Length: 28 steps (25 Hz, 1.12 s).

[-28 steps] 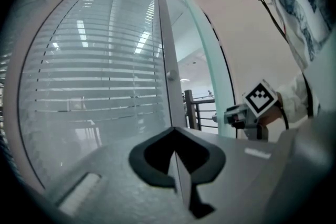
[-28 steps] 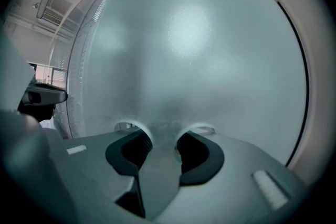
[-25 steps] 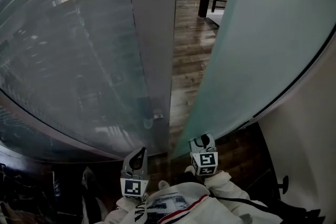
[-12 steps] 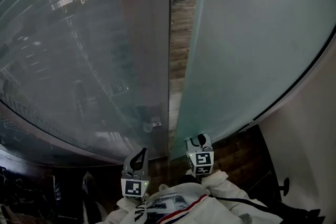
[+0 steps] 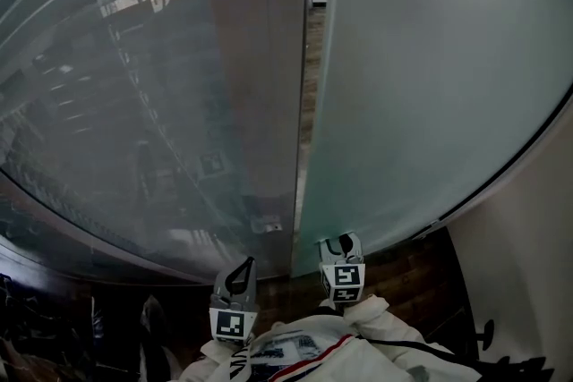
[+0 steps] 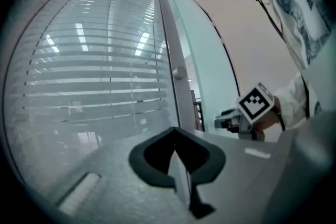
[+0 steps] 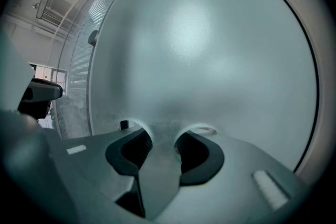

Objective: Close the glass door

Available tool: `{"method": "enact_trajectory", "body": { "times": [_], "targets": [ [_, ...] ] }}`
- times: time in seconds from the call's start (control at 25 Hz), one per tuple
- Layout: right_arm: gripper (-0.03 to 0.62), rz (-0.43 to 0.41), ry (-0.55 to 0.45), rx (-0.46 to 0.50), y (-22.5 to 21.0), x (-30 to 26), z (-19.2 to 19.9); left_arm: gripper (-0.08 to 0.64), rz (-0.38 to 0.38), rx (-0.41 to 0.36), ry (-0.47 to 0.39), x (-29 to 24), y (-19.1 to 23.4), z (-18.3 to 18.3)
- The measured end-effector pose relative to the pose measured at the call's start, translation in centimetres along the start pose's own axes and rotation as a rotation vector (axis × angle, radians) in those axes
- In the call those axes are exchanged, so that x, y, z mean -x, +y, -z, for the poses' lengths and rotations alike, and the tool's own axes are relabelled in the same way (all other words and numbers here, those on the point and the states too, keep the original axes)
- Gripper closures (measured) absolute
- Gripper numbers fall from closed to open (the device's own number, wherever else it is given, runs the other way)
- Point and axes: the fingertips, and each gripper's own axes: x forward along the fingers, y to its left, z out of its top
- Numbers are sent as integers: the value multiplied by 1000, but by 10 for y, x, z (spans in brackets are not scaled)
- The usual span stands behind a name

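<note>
- The door, a broad frosted glass leaf, fills the right of the head view. It stands nearly shut, with its free edge just beside the post.
- A glass panel with blinds behind it fills the left and meets the post's other side.
- A narrow gap shows between the door's edge and the post, with wood floor visible through it.
- Dark floor lies below the door, and a pale wall rises at the far right.
- The person's white sleeves show at the bottom edge.
- The right gripper points at the door's frosted face, low down and near its free edge. Its jaws stand partly apart with nothing between them. In its own view both tips sit against the glass, each ringed by a pale halo.
- The left gripper is held level, aimed at the foot of the post. Its jaws are closed together and empty. Whether it touches the post or the panel cannot be told.
- A small metal fitting sits low on the post, just above the left gripper.
</note>
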Motion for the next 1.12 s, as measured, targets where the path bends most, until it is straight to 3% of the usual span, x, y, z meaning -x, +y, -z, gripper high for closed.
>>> {"method": "enact_trajectory", "body": {
  "times": [1.12],
  "targets": [
    [446, -17, -34, 32, 4, -43, -15, 561, -37, 16, 30, 2, -1, 2]
  ]
}}
